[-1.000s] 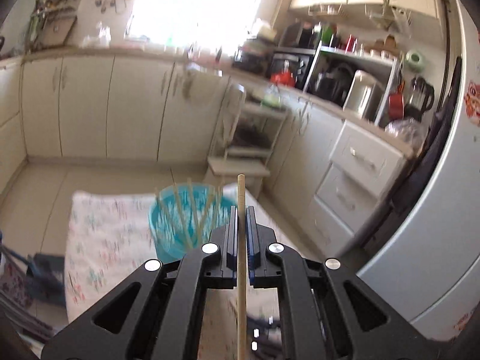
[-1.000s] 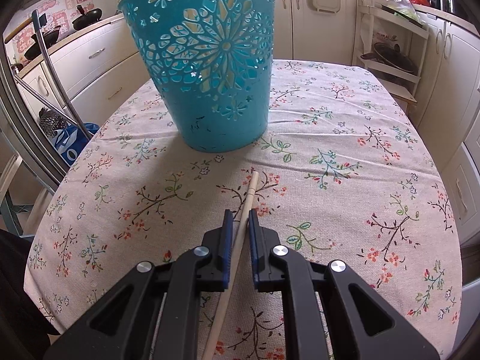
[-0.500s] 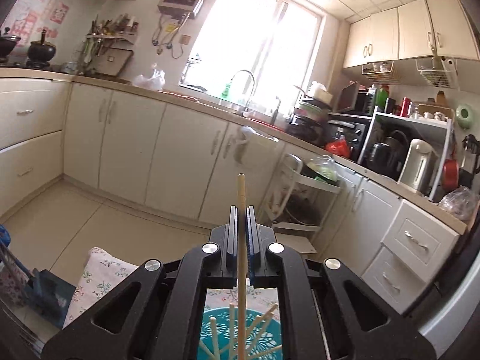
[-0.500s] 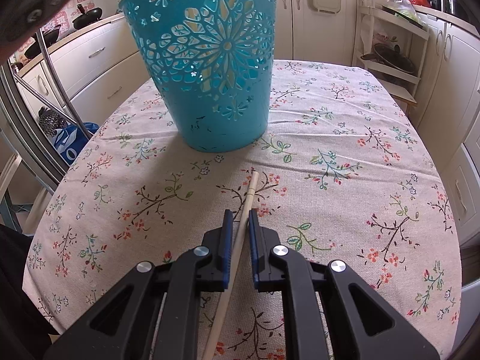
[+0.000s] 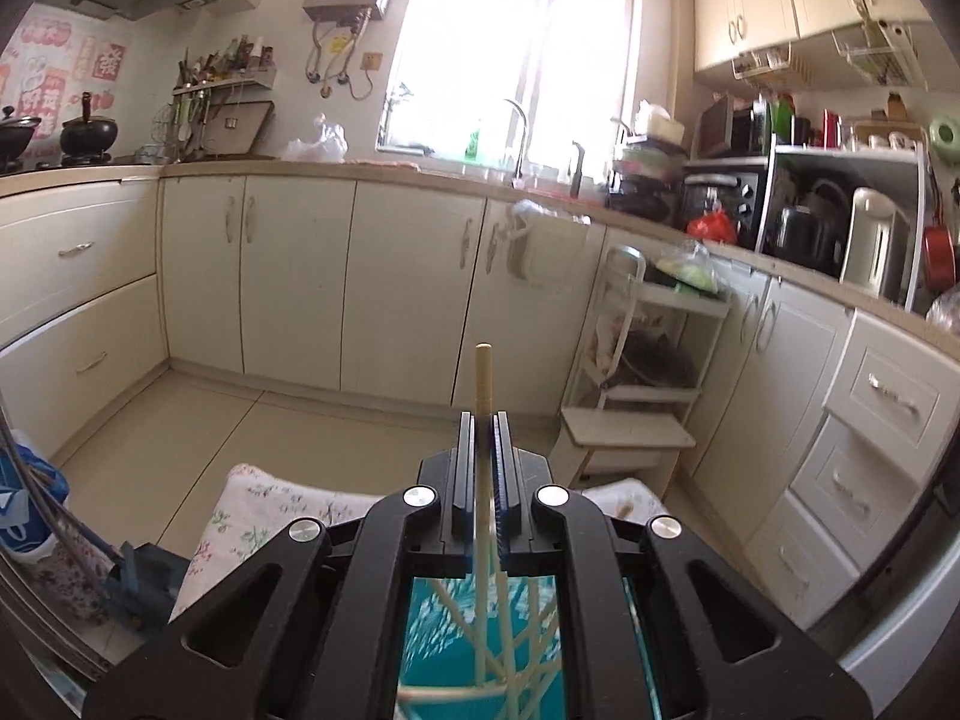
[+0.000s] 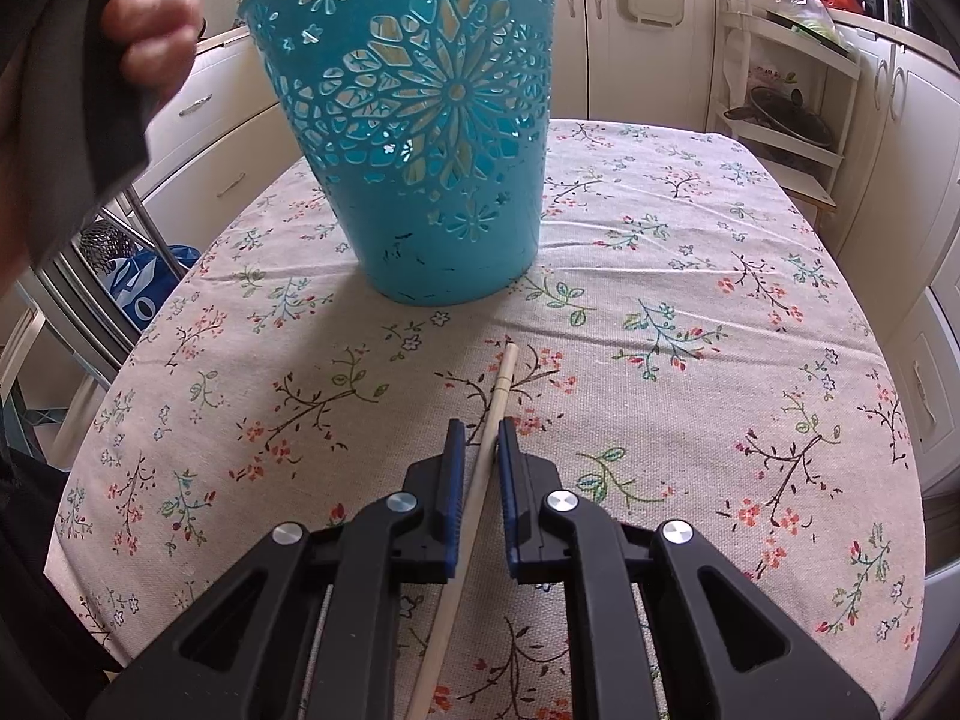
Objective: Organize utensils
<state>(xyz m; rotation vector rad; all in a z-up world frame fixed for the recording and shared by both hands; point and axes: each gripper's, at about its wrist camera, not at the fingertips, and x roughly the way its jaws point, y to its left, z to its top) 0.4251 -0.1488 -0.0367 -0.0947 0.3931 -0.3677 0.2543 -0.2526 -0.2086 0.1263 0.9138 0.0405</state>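
Starting on my left: my left gripper (image 5: 483, 420) is pinching one chopstick (image 5: 483, 384) upright between its pads, the tip poking out past the fingers and the rest running down under my tool into the teal basket (image 5: 432, 630) directly below. A bunch of other chopsticks (image 5: 528, 648) are already leaning every which way in there. Compared with half a second ago, the basket sits a bit higher under my fingers and the camera has tipped down slightly, so I'd guess I'm lowering the stick in. A second ago the basket was out ahead of the tool, not beneath it.

Over on my right: my right gripper (image 6: 477, 426) straddles a second chopstick (image 6: 480, 480) lying flat on the floral tablecloth (image 6: 690, 300), but the jaws are spread with a clear gap on both sides, so nothing is gripped yet. The basket stands just ahead of the tool. That side looks unchanged from the earlier frames, except my left hand (image 6: 150, 18) now shows at the top-left corner.

Handling-wise, these sticks are light, stiff, thin wood and probably a bit slick and rolly. I'd grab near the middle, square across, so the stick doesn't pivot or shoot out.
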